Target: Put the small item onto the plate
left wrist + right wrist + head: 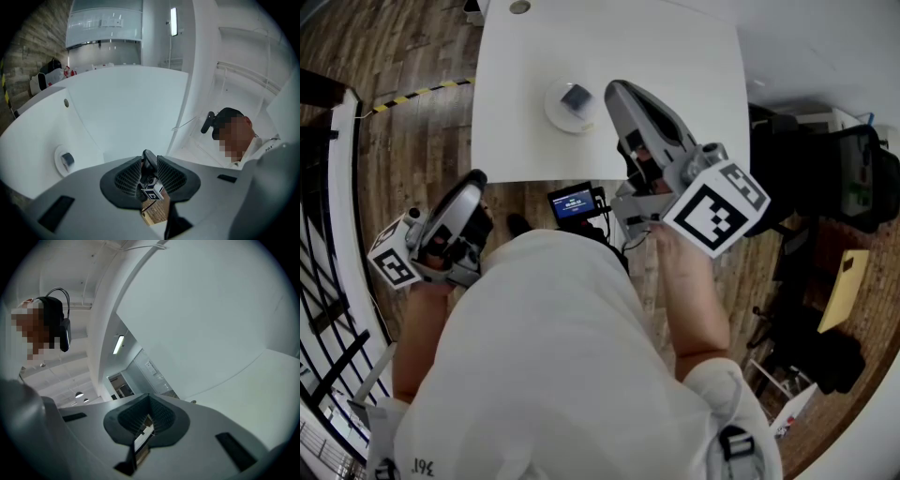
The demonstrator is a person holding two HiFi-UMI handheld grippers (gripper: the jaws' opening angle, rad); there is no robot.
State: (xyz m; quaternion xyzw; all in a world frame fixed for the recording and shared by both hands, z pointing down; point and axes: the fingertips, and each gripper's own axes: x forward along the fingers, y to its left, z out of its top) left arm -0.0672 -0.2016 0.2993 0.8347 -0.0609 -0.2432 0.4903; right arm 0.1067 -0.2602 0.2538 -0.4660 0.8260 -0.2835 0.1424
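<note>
Down-left of the plate [554,112], past the near edge of the white table [684,66] and over the wooden floor [403,103], the left gripper [474,180] points toward the table. Its jaws are drawn together to a thin slit and grip nothing. On the plate itself lies the small item [577,97], a dark grey piece, near its middle. Just right of the plate, the right gripper [615,89] is held above the tabletop, jaws fully closed and empty.
</note>
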